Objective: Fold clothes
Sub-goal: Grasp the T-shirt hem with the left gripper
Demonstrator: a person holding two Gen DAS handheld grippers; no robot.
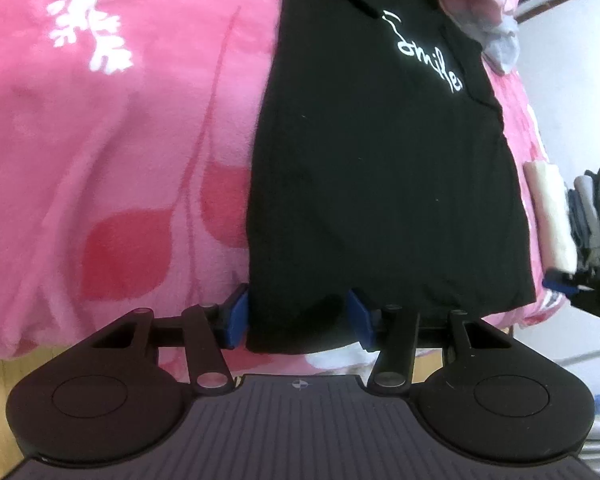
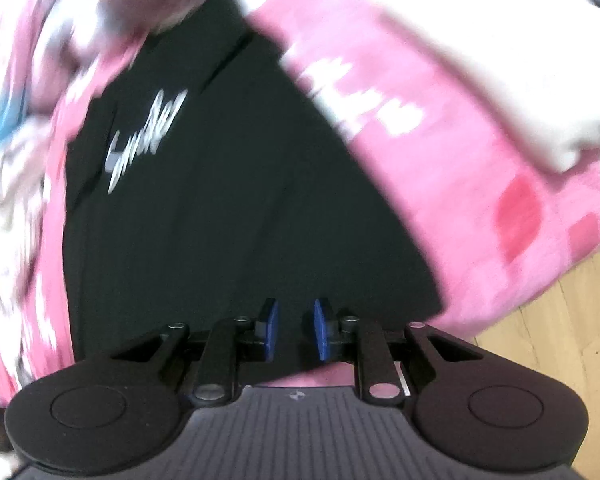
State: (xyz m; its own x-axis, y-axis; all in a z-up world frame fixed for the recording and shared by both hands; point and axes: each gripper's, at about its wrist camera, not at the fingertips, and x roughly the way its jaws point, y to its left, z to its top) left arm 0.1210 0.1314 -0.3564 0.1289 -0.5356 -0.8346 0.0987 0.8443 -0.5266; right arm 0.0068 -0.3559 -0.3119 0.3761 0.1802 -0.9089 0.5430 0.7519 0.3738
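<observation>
A black T-shirt (image 1: 380,184) with white script lettering lies partly folded on a pink floral bedspread (image 1: 112,128). My left gripper (image 1: 298,318) is open, its blue pads either side of the shirt's near left corner at the bed edge. My right gripper shows at the right edge of the left wrist view (image 1: 568,284). In the blurred right wrist view the right gripper (image 2: 294,330) is open with a narrow gap, over the near hem of the shirt (image 2: 228,208), gripping nothing.
Folded cream and grey clothes (image 1: 572,216) are stacked on the bed to the right of the shirt. Loose grey and pink garments (image 1: 488,12) lie beyond it. Wooden floor (image 2: 548,340) shows below the bed edge.
</observation>
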